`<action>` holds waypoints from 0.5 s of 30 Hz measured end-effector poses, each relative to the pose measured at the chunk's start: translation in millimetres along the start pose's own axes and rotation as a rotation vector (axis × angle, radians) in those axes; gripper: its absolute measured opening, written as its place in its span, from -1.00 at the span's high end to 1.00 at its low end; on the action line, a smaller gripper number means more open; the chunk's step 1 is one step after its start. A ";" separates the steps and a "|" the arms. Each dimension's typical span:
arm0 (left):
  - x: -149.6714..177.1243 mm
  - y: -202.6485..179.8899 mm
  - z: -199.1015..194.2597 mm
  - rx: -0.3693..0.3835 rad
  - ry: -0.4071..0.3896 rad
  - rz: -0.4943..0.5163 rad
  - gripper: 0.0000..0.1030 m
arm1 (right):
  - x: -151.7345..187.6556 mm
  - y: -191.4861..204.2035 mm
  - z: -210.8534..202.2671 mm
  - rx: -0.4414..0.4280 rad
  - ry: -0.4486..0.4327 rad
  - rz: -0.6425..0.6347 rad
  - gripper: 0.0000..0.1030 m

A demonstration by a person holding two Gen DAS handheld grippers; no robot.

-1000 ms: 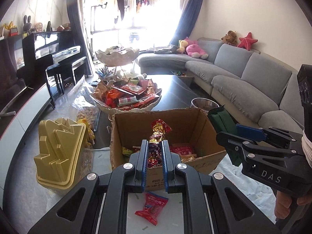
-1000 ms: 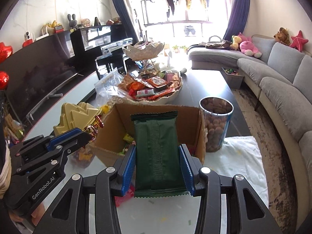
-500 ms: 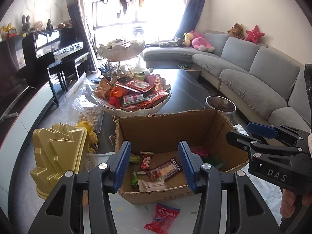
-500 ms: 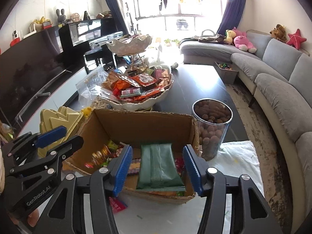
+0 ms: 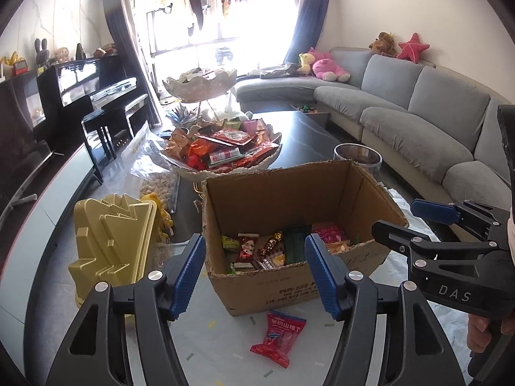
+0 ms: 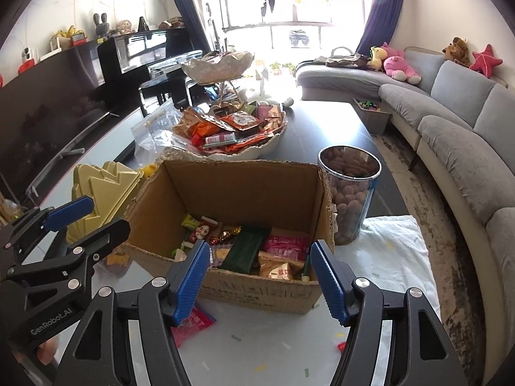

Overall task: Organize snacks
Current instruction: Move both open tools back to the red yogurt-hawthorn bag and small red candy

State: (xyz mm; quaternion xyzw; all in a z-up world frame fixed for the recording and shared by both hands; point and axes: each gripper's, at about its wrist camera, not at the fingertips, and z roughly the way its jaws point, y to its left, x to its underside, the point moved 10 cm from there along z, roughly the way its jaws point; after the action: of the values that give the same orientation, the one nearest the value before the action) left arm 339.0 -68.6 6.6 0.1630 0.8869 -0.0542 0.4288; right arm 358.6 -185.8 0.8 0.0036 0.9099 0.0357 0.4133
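Observation:
An open cardboard box (image 5: 283, 193) (image 6: 231, 180) stands on the table and holds several snacks, among them a dark green packet (image 6: 246, 249) (image 5: 294, 243) and a gold-wrapped candy (image 5: 272, 241). My left gripper (image 5: 256, 273) is open and empty in front of the box. My right gripper (image 6: 259, 276) is open and empty just short of the box's near wall; it also shows in the left wrist view (image 5: 418, 222). A red snack packet (image 5: 278, 337) (image 6: 193, 321) lies on the table before the box.
A white bowl (image 5: 225, 169) piled with snack packets stands behind the box, under a tiered stand. A clear jar of nuts (image 6: 349, 189) is right of the box. A gold container (image 5: 112, 234) is left. A grey sofa (image 5: 418, 112) runs along the right.
Both grippers opened and dropped their loads into the box: the left let go of the gold candy, the right the green packet. Both then drew back from the box.

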 end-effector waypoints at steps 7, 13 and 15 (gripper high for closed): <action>27.3 -4.5 -9.4 0.015 0.022 0.024 -0.27 | 22.7 9.6 -9.8 0.018 -0.001 -0.020 -0.35; 56.2 -8.5 -2.0 0.027 0.063 0.035 -0.28 | 45.2 17.2 -12.7 0.022 0.007 -0.036 -0.40; 67.2 -9.6 3.6 0.035 0.085 0.029 -0.28 | 52.2 17.8 -11.5 0.033 0.012 -0.046 -0.40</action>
State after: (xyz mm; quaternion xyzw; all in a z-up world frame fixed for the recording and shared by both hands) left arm 299.5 -62.2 -48.4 0.1857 0.9008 -0.0566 0.3885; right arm 315.1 -166.9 -29.7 -0.0106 0.9126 0.0114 0.4085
